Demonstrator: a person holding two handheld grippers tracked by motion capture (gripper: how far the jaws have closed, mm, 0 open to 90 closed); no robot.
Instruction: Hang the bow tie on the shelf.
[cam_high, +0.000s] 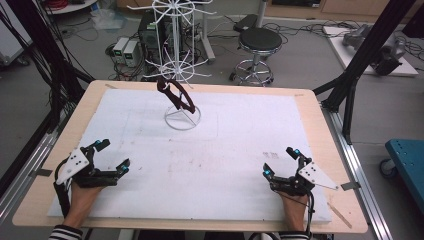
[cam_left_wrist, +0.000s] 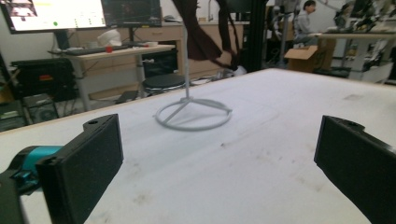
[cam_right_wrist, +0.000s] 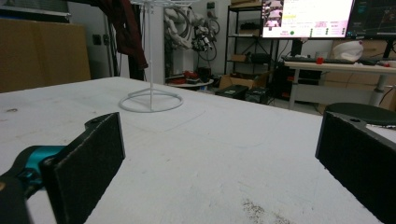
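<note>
A dark red strap (cam_high: 176, 96) hung from a white wire rack (cam_high: 176, 65) that stood toward the far side of the table, a little left of its middle. The strap draped from one of the rack's upper hooks and curved down in a loop to just above the rack's round base ring (cam_high: 182, 118), which rested on the white sheet (cam_high: 210, 165) covering the wooden table (cam_high: 322, 135). In the left gripper view the strap (cam_left_wrist: 201, 32) dangled beside the thin white pole, above the ring (cam_left_wrist: 194, 114); in the right gripper view it (cam_right_wrist: 123, 28) hung at the upper left, next to the same pole and ring (cam_right_wrist: 151, 100).

Well apart from the rack, near the front left of the sheet, the left gripper (cam_high: 112, 157) lay in a person's left hand (cam_high: 82, 195), its jaws spread wide with nothing between them; its own view showed the two black pads far apart over bare sheet. Near the front right, the right gripper (cam_high: 279, 161) sat in the person's right hand (cam_high: 294, 205), jaws likewise parted and empty. Both grippers pointed toward the far side of the table, and striped sleeves showed at the bottom edge.

A small dark mark (cam_high: 270, 155) lay on the sheet just beyond the right gripper. Past the table stood a black round stool (cam_high: 259, 42), and cables trailed across the grey floor. A blue cart (cam_high: 407, 160) stood at the right edge.
</note>
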